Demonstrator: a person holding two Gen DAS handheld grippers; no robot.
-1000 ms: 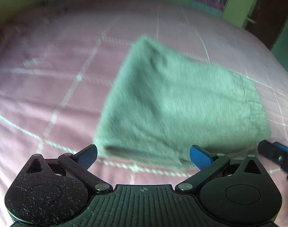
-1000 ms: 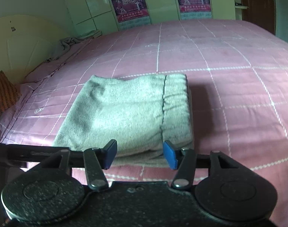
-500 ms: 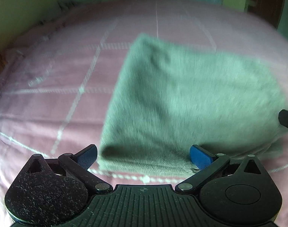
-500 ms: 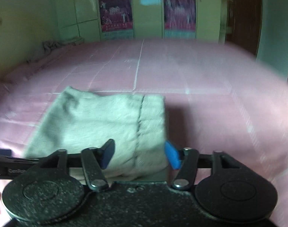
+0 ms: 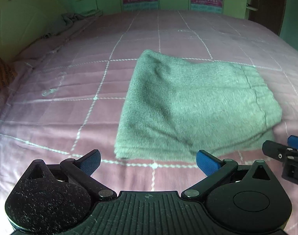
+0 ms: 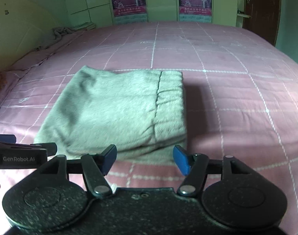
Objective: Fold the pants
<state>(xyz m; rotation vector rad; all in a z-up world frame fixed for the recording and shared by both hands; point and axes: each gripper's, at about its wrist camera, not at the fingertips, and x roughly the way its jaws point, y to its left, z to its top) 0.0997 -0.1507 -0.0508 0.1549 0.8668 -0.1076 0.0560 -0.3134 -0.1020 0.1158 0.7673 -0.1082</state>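
Left wrist view: pants (image 5: 196, 105) lie folded in a compact stack on the bed (image 5: 70, 90), centre-right of frame, long axis running left to right. Left claw (image 5: 148, 161) apart, empty, near the stack's near edge. Right claw (image 6: 145, 158) likewise apart and empty, equally near; fold looks finished.

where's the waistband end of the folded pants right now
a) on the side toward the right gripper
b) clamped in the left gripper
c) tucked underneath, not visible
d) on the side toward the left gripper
a) The gathered waistband runs along the right edge of the folded pants, the side toward the right gripper; both that and the left gripper are open and hold nothing.
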